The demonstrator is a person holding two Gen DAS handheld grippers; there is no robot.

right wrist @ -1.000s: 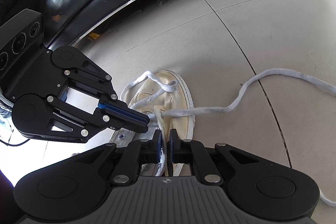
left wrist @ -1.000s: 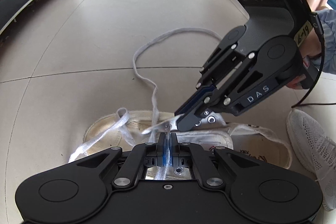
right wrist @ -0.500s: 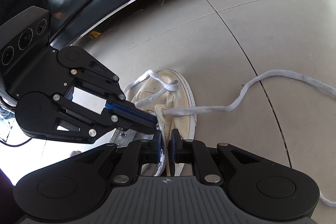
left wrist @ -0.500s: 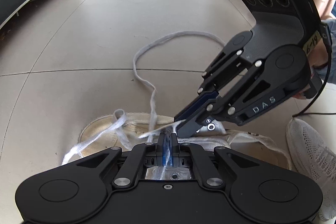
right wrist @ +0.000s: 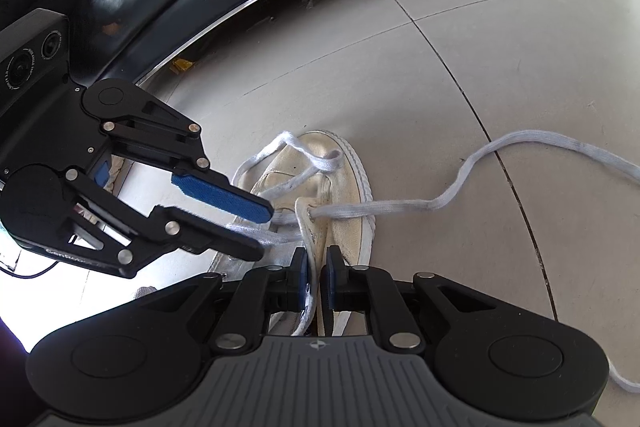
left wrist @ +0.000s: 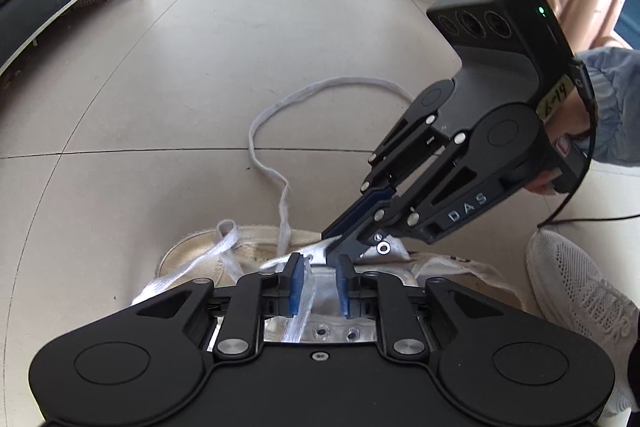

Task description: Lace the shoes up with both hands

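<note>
A: Two views, left wrist first: what's seen?
B: Left gripper jaws are opening, lace loose between, above the shoe.
A: Right wrist?
B: Right gripper is kept narrow on the lace, shoe on the floor.

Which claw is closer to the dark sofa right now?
Left. The left claw, jaws opening with lace between them, reaches over the canvas shoe from the sofa side; the right claw comes in from the far side.
</note>
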